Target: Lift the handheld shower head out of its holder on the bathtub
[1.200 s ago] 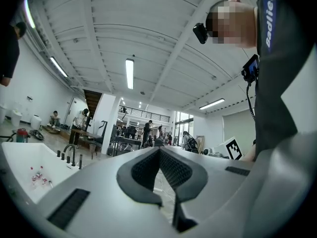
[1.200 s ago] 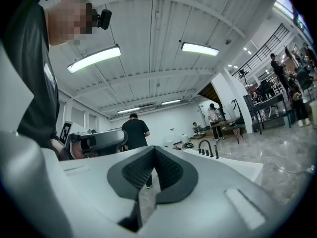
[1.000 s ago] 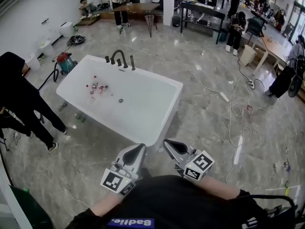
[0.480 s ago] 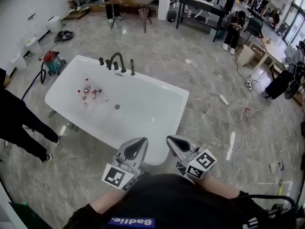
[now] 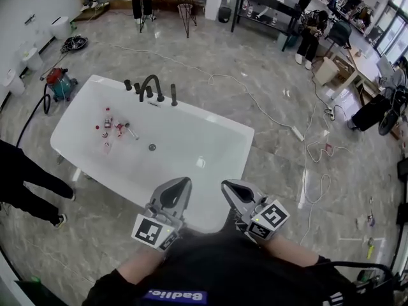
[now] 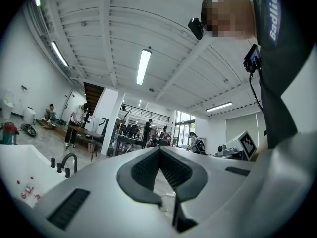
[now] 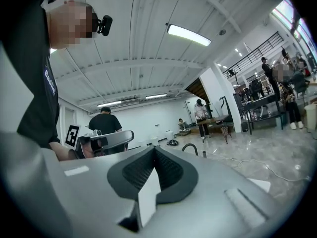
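Note:
A white bathtub (image 5: 210, 116) stands on the marble floor ahead of me. On its far rim is a dark tap set with an arched spout (image 5: 152, 85) and a slim upright piece, apparently the handheld shower head (image 5: 173, 95). That set also shows small in the left gripper view, spout (image 6: 69, 161), and in the right gripper view, spout (image 7: 189, 148). My left gripper (image 5: 182, 183) and right gripper (image 5: 228, 187) hover side by side over the tub's near rim, far from the tap. Both are shut and hold nothing.
Several small red and white items (image 5: 111, 123) lie in the tub near the drain (image 5: 152, 147). A person in black (image 5: 25, 177) stands at the left. A red vacuum (image 5: 58, 81) sits beyond the tub. Cables (image 5: 306, 145) trail over the floor at right.
The tub has come closer and now lies right below both grippers. The person in black has slid toward the left edge. Both grippers keep the same pose, shut.

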Tool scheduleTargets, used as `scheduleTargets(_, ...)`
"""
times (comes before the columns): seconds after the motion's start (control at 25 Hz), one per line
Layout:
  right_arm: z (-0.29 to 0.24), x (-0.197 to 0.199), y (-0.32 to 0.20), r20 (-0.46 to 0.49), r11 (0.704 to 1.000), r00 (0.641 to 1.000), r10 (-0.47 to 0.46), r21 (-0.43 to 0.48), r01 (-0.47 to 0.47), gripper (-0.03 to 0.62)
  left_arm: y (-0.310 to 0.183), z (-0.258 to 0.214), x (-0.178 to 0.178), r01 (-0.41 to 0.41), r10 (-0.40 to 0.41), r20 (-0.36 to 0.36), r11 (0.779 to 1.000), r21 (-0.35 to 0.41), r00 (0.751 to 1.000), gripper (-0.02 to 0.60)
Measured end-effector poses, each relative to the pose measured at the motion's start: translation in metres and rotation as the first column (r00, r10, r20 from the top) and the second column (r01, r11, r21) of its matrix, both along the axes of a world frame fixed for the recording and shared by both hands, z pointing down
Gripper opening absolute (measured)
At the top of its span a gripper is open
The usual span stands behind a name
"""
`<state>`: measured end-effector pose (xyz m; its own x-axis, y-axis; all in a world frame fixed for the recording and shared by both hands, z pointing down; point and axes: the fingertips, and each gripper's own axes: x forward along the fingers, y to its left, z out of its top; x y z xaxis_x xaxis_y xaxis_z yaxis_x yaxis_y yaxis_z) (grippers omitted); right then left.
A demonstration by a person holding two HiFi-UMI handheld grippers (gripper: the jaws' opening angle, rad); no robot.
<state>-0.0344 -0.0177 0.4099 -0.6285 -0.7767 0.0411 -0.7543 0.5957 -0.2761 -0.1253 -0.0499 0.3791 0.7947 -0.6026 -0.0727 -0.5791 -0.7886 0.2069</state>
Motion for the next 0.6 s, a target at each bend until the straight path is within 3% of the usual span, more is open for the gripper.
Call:
scheduleTargets(0.2,0.010,0.024,-0.036,0.052,0.996,0.995,-0.090,0.007,0.090,0.000,-0.031,0.013,0.031,0.071,-0.071,0.013,0.997,0.001,0.997,0.005)
scheduleTargets(0.32,0.014,0.048,-0.056,0.033,0.990,0.990,-0.138,-0.005,0.138,0.000,-0.047,0.015,0.049,0.127,-0.127,0.026,0.992,-0.002,0.992,0.005)
scheduleTargets(0.6,0.033,0.088,-0.092,0.079,0.970,0.968,-0.237,-0.041,0.241,0.000,-0.098,0.038,0.075,0.272,-0.268,0.118,0.962,-0.025,0.956,0.005)
